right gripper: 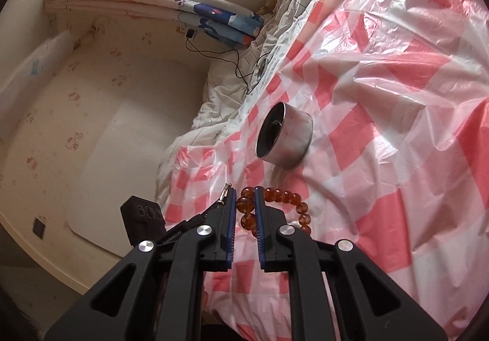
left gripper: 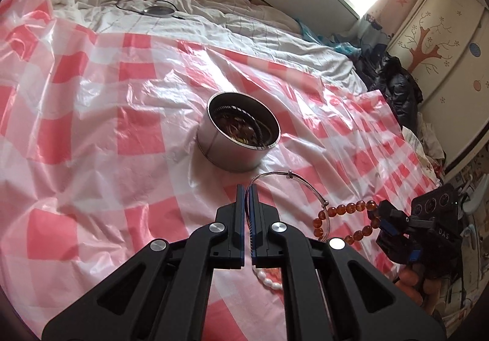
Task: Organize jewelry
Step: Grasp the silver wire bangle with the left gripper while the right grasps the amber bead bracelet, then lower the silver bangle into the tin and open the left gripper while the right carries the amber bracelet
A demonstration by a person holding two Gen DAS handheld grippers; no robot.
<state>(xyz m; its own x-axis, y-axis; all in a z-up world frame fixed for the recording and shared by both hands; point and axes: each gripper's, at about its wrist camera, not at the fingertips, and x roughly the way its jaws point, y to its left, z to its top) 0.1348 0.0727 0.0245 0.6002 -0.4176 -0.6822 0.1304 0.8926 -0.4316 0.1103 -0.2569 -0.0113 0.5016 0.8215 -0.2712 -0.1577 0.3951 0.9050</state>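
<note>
Three loose pieces lie on the bed's pink-checked plastic sheet (left gripper: 128, 139), near its middle, just in front of the round metal tin (left gripper: 238, 139): an amber bead bracelet (left gripper: 345, 209), a thin silver bangle (left gripper: 293, 179) and a string of white pearls (left gripper: 269, 278) half hidden under the left tool. The tin stands upright and open, already holding a tangle of jewelry. The amber bead bracelet looks light, limp as a whole but hard and glossy bead by bead; likely to roll or squirt out of flat pads, so best pinched across the strand with a bead seated between the pads, not on a bead's crown. The right hand-held gripper (right gripper: 246, 209) has it that way now, pads closed onto a few beads, the rest of the loop trailing onto the sheet. The bangle reads as stiff, thin and slick; it crosses the bead loop, so the two may snag when lifted. The left hand-held gripper (left gripper: 247, 197) has its fingers drawn nearly together; the bangle's end runs right at its tip, though whether it is pinched I cannot tell. The sheet is crinkly and slippery, a poor base for pressing down.
</note>
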